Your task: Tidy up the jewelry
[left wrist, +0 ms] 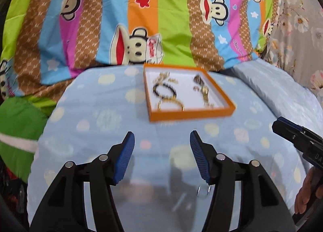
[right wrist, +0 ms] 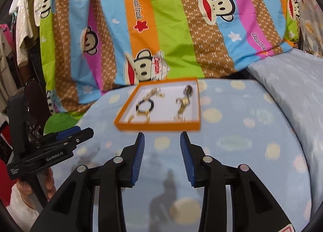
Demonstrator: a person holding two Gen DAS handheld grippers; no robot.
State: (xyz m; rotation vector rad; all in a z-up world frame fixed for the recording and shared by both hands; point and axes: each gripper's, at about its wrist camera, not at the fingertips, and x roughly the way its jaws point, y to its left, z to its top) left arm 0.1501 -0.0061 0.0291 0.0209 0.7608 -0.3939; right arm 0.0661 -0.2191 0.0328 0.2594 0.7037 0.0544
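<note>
An orange tray point(left wrist: 191, 114) with a white floor lies on a light blue dotted pillow; it also shows in the right wrist view point(right wrist: 157, 126). Inside are a black bead bracelet point(left wrist: 164, 87) point(right wrist: 145, 105), gold chains point(left wrist: 161, 76) point(right wrist: 153, 91) and a gold watch-like piece point(left wrist: 205, 90) point(right wrist: 183, 103). My left gripper point(left wrist: 161, 143) is open and empty, short of the tray's near edge. My right gripper point(right wrist: 162, 141) is open and empty, just before the tray's near edge. Each gripper shows in the other's view, the right point(left wrist: 282, 127) and the left point(right wrist: 80, 131).
The dotted blue pillow point(left wrist: 101, 131) point(right wrist: 242, 131) carries the tray. A striped cartoon-monkey blanket point(left wrist: 141, 20) point(right wrist: 161, 30) rises behind it. A second pale blue pillow point(right wrist: 292, 80) lies right. Hanging clothes point(right wrist: 24, 20) are far left. A green cloth point(left wrist: 18, 121) lies left.
</note>
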